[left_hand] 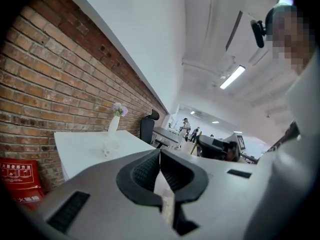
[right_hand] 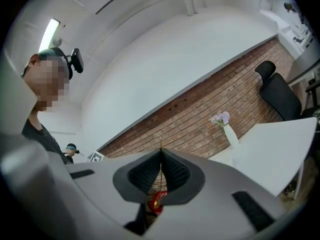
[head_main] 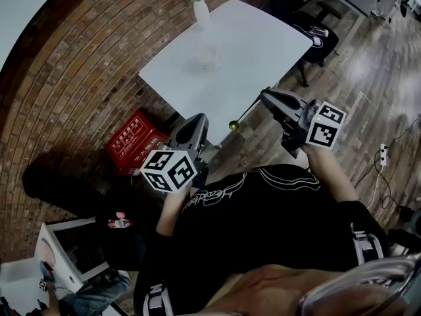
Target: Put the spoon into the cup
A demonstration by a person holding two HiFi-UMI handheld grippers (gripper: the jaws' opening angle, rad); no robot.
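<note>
A clear glass cup stands on the white table, close to a white vase of flowers. My right gripper is short of the table's near edge, shut on the thin handle of a spoon; its gold bowl hangs down to the left. In the right gripper view only the handle's edge shows as a thin line above the closed jaws. My left gripper is lower left, also off the table, jaws shut with nothing in them. The left gripper view shows the cup ahead of the gripper.
A red crate sits on the floor by the brick wall, left of the table. A black office chair stands at the table's right side. Wood floor lies to the right, with a power strip on it.
</note>
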